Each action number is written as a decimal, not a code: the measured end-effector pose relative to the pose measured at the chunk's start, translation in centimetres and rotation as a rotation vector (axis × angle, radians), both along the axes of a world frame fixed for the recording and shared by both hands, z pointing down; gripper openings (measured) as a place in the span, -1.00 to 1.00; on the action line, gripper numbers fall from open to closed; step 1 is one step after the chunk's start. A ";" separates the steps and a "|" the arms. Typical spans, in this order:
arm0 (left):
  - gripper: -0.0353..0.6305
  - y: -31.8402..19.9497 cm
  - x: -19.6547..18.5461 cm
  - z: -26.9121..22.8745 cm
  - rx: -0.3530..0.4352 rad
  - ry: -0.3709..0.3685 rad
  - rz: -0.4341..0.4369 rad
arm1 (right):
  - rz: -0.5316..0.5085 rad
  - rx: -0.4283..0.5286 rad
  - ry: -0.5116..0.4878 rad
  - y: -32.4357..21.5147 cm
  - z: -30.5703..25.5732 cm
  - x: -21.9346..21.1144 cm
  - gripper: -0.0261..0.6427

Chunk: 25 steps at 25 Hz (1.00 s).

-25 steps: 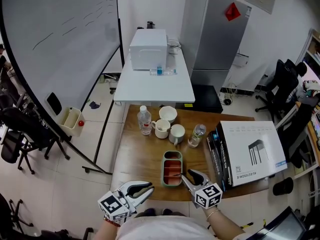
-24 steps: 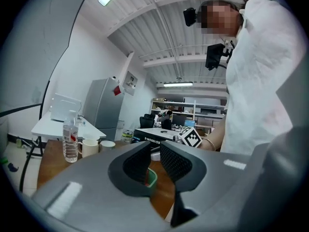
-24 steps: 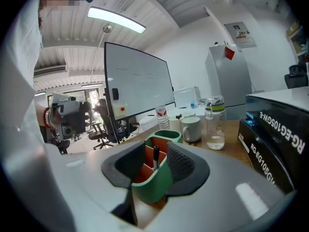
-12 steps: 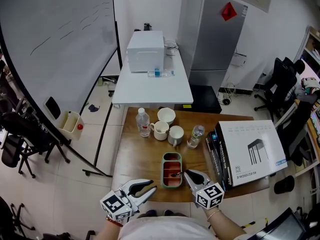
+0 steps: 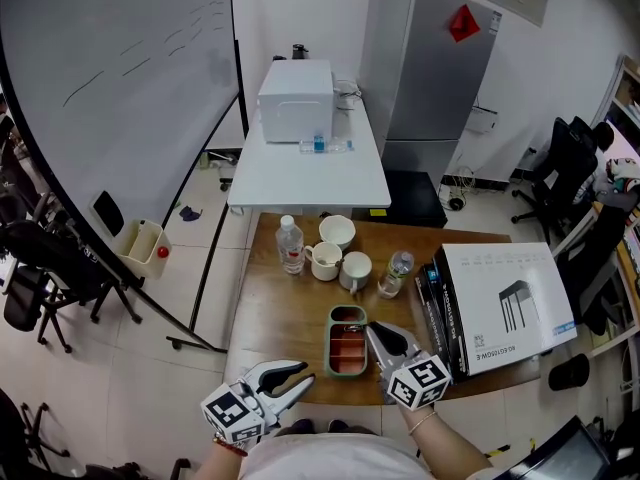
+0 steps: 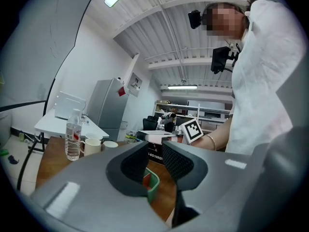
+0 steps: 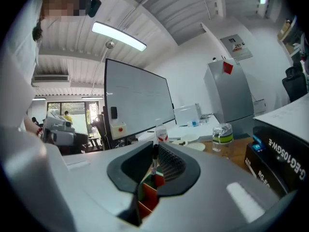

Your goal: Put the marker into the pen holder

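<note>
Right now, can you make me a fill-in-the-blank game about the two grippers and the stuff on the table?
The right gripper has its fingers shut on the ____.
The left gripper has fingers that are not shut but ____, with nothing between them.
The pen holder has a ____ rim.
Missing words: marker; open; green.
</note>
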<state>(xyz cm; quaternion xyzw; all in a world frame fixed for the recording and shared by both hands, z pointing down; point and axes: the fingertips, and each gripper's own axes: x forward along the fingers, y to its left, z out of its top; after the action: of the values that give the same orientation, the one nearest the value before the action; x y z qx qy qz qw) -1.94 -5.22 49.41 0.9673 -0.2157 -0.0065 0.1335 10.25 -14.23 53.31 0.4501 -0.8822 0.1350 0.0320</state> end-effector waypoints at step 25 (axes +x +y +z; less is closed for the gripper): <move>-0.71 0.5 -0.3 1.2 -0.047 -0.003 0.002 | 0.085 -0.126 0.128 -0.1 6.9 2.8 -0.55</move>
<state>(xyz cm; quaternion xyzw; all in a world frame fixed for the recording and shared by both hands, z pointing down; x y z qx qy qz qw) -2.22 -4.72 50.60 0.9642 -0.2148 -0.0001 0.1557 13.00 -14.30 60.25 0.4918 -0.8482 0.1622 0.1108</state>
